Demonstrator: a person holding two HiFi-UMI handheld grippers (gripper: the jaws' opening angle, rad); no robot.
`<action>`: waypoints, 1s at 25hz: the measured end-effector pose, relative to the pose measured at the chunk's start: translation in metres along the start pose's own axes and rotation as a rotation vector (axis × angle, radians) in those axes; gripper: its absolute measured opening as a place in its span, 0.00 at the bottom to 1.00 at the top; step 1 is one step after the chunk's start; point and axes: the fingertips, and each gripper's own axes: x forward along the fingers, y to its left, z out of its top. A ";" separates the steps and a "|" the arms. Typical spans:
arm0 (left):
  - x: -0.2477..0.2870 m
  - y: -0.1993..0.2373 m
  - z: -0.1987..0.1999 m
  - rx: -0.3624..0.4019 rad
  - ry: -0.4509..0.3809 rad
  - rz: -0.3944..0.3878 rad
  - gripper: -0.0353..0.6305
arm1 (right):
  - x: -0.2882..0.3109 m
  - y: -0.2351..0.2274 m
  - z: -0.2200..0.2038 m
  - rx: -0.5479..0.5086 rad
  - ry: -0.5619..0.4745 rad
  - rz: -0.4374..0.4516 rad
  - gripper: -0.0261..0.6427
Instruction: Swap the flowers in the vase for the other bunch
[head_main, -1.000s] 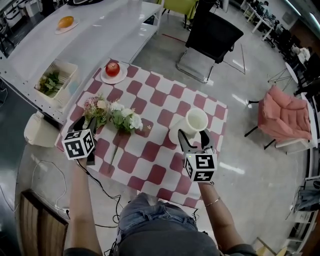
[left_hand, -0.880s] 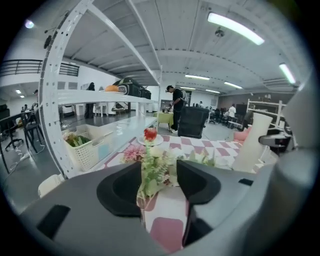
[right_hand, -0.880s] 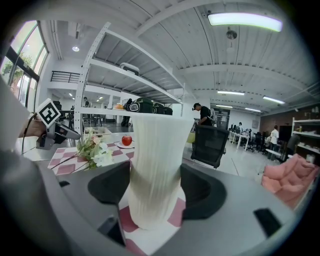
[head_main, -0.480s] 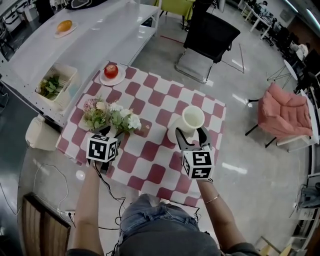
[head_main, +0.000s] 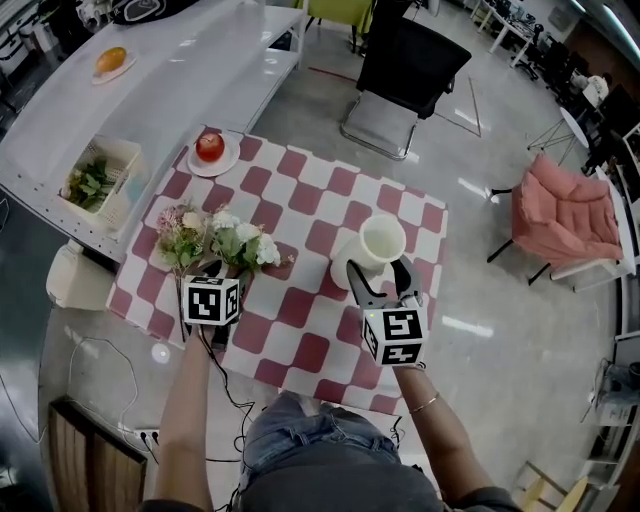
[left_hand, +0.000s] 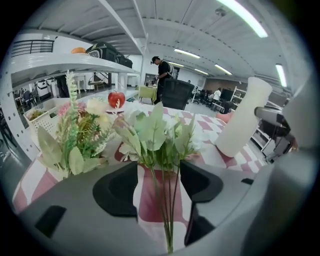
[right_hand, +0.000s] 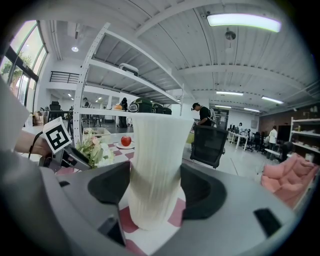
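Note:
Two bunches lie on the checked table: a pink one (head_main: 180, 225) and, right of it, a white-and-green one (head_main: 250, 240). My left gripper (head_main: 217, 270) points down at the white bunch (left_hand: 155, 135). Its jaws are opening, and the thin green stems (left_hand: 167, 200) run between them with gaps on both sides. The pink bunch (left_hand: 80, 130) lies just left of those jaws. The ribbed white vase (head_main: 385, 240) stands upright with no flowers in it. My right gripper (head_main: 378, 275) is shut on the waist of that vase (right_hand: 155, 170).
A red apple on a plate (head_main: 210, 147) sits at the table's far left corner. A white basket of greens (head_main: 92, 182) and an orange (head_main: 111, 60) rest on the long white counter. A black chair (head_main: 410, 70) and a pink chair (head_main: 560, 225) stand nearby.
My left gripper has moved right from the table's left edge and come down over the white bunch's stems. The right gripper and the vase have stayed put.

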 end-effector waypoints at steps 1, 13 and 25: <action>0.004 -0.002 -0.001 0.003 0.009 -0.010 0.47 | 0.000 0.000 0.000 0.000 0.001 -0.001 0.52; 0.032 -0.013 -0.002 0.014 0.135 -0.079 0.24 | 0.002 0.001 -0.001 0.004 0.005 -0.007 0.52; 0.014 -0.022 0.026 -0.013 0.028 -0.150 0.10 | 0.001 0.000 -0.001 0.006 -0.013 -0.018 0.52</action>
